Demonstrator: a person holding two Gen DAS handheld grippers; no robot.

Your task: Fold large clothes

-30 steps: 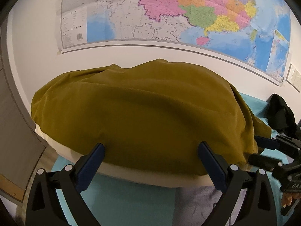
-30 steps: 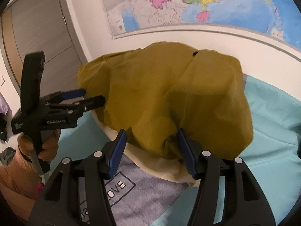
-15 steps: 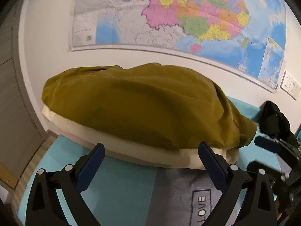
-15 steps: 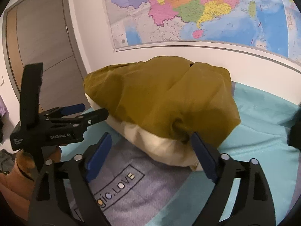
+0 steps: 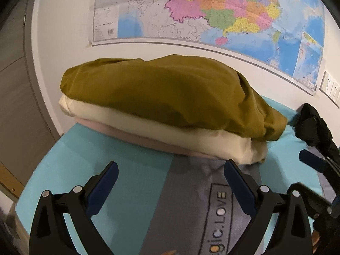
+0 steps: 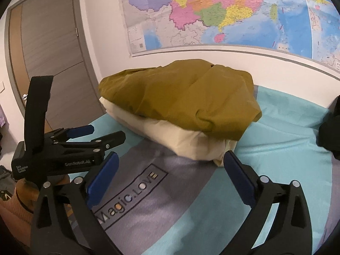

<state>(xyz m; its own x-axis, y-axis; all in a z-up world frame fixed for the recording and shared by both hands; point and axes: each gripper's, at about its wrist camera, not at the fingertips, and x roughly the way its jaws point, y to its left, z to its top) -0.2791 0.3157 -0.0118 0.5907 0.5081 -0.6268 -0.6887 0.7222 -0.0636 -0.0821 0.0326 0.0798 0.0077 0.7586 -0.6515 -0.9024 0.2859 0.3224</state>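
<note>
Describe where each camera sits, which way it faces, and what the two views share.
Left wrist: on the left gripper, facing down at the olive garment stacked on the cream garment; its open jaws and the right gripper show.
Right wrist: on the right gripper, facing that stack; its open jaws and the left gripper show.
Shared: stack, teal bedspread, wall map.

Both grippers are black plastic with blue pads (image 6: pixel 102 177) and silver screws. The left gripper (image 6: pixel 102 135) has white lettering; the person wears a peach ribbed sleeve (image 6: pixel 12 209).
</note>
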